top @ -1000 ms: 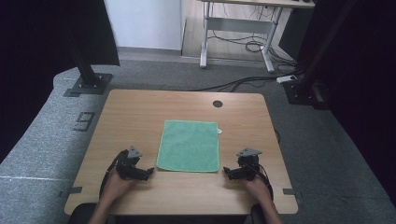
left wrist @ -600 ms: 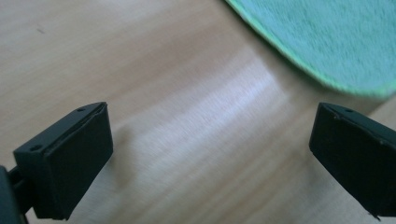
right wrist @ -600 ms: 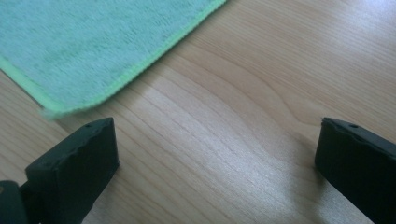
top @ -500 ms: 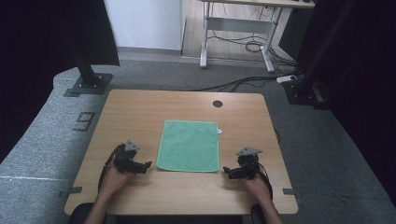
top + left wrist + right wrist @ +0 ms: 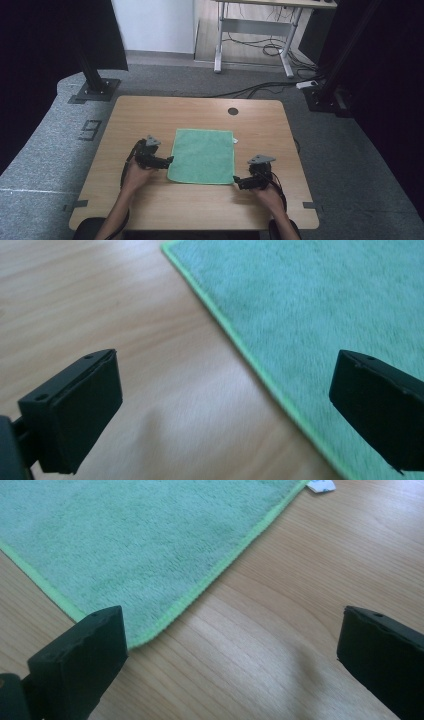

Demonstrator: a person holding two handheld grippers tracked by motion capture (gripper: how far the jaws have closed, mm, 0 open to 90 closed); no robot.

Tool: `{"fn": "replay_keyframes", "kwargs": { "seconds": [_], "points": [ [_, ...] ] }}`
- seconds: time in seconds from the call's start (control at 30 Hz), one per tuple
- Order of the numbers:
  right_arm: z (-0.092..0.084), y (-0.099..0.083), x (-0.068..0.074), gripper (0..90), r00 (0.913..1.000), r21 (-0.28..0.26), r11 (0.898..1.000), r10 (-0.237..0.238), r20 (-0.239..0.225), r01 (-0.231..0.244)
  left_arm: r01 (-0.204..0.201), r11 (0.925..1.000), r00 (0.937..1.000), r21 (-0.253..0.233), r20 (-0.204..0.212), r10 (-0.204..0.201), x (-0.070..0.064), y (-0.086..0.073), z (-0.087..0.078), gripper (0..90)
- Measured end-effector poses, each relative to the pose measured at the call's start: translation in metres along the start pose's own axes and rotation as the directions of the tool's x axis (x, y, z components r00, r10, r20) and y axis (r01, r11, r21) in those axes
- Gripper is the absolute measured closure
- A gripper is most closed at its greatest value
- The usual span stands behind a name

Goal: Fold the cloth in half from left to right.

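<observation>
Pale wood-grain tabletop (image 5: pixel 150 205) spreads across the near part of the high view, with the person's two forearms coming in over its near edge. On the right, the right gripper (image 5: pixel 240 181) sits low by the near right corner of the flat green terry cloth with a bright green hem (image 5: pixel 202 156); in the right gripper view its jaws stand wide apart and hold nothing, one beside that corner (image 5: pixel 150 555) and the other over bare wood. A little farther up the table, the left gripper (image 5: pixel 167 160) points at the cloth's left edge, just beside it. Its jaws too are spread wide (nothing between them but table and hem), one over the wood (image 5: pixel 125 315) and the other over the green pile (image 5: pixel 310 300).

Spread out flat, the cloth lies in the middle of the table, nearer the person's side than the far side. A small white tag (image 5: pixel 235 141) pokes out at its far right corner, also seen in the right gripper view (image 5: pixel 321 486). Beyond it, a round dark hole (image 5: pixel 232 111) sits in the tabletop near the far edge. Past the table lie grey carpet (image 5: pixel 350 165) and a white-legged desk with cables under it (image 5: pixel 255 45).
</observation>
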State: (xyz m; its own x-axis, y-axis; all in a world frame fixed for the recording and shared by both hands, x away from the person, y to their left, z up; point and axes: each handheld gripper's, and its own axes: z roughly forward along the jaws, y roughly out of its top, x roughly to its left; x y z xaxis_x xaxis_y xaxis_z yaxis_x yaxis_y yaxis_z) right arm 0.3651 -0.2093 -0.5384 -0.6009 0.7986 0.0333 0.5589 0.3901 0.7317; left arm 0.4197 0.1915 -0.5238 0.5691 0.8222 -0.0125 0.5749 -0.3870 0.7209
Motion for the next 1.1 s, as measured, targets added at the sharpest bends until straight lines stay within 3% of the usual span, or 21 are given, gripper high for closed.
{"fn": "replay_keyframes", "kwargs": {
  "seconds": [0.1, 0.27, 0.5, 0.73, 1.1],
  "points": [
    [0.004, 0.003, 0.004, 0.0, 1.0000, 0.005, 1.000, 0.001, 0.001, -0.001, -0.023, 0.9990, 0.9995, 0.037, -0.021, 0.024, -0.001, 0.000, 0.014, 0.0],
    [0.009, 0.004, 0.007, 0.0, 1.0000, 0.019, 1.000, 0.001, 0.001, -0.001, -0.014, 0.9979, 0.9984, 0.063, -0.054, 0.017, 0.002, -0.007, 0.022, 0.0],
    [0.018, -0.001, 0.006, 0.2, 0.9996, 0.071, 0.997, -0.012, 0.025, 0.011, -0.043, 0.9966, 0.9957, 0.071, -0.079, 0.048, -0.003, -0.014, 0.018, 0.3],
    [0.017, -0.002, 0.003, 0.5, 0.9993, 0.071, 0.998, 0.001, 0.038, -0.004, -0.049, 0.9950, 0.9966, 0.087, -0.061, 0.054, -0.011, -0.022, 0.007, 0.3],
    [0.011, -0.006, -0.005, 1.9, 0.9973, 0.068, 0.998, 0.007, 0.073, -0.012, -0.055, 0.9931, 0.9980, 0.104, -0.027, 0.058, -0.035, -0.037, -0.008, 0.2]
  ]
}}
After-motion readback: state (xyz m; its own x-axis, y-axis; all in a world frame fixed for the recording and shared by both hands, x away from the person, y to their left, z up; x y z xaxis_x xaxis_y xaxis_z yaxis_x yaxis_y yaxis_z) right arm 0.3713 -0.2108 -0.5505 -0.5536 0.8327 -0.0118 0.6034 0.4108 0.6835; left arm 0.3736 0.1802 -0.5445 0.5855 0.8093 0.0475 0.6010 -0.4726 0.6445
